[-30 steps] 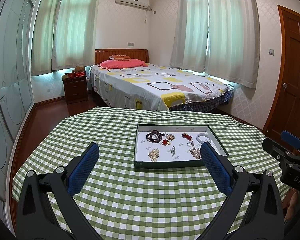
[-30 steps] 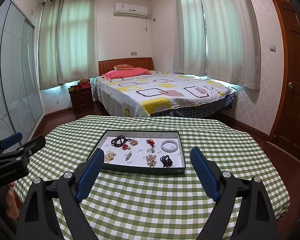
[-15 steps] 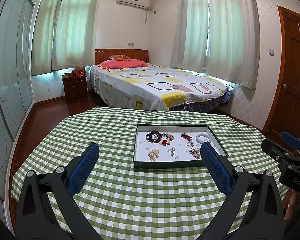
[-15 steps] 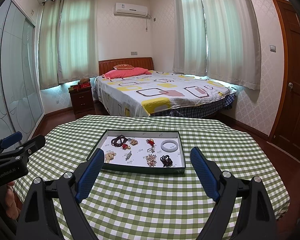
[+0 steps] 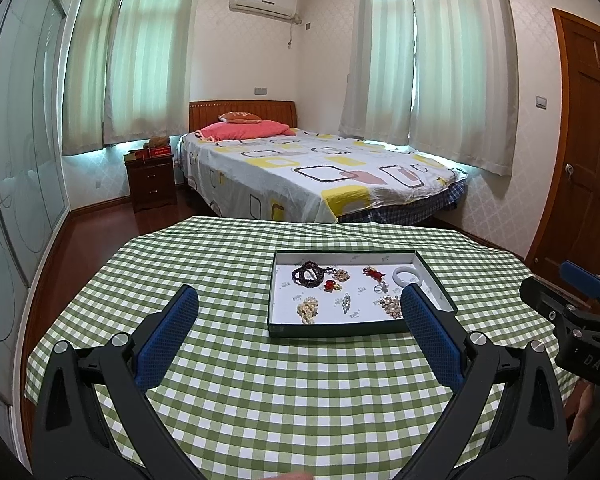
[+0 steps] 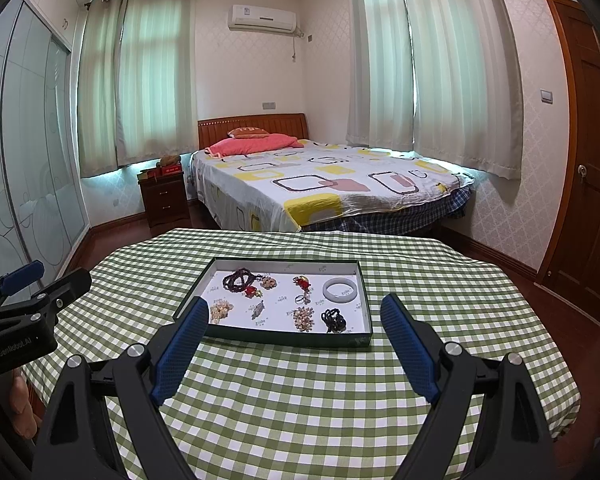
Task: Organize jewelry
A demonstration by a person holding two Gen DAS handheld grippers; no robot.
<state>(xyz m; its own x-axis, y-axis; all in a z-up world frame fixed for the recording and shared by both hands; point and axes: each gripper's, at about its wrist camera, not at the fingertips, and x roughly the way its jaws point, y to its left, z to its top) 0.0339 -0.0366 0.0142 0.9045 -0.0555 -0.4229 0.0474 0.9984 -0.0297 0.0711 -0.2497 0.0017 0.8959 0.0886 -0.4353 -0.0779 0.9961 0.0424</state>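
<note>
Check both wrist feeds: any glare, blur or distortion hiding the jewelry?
Left wrist view: sharp, evenly lit, fisheye bends the room edges; the left gripper finger covers part of the shallow dark-green tray. Right wrist view: equally sharp, no glare on the tray; the pale round bangle reads clearly.

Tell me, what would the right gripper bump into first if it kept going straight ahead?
Probably the near wall of the green tray, between the right gripper fingers; depth is hard to judge.
</note>
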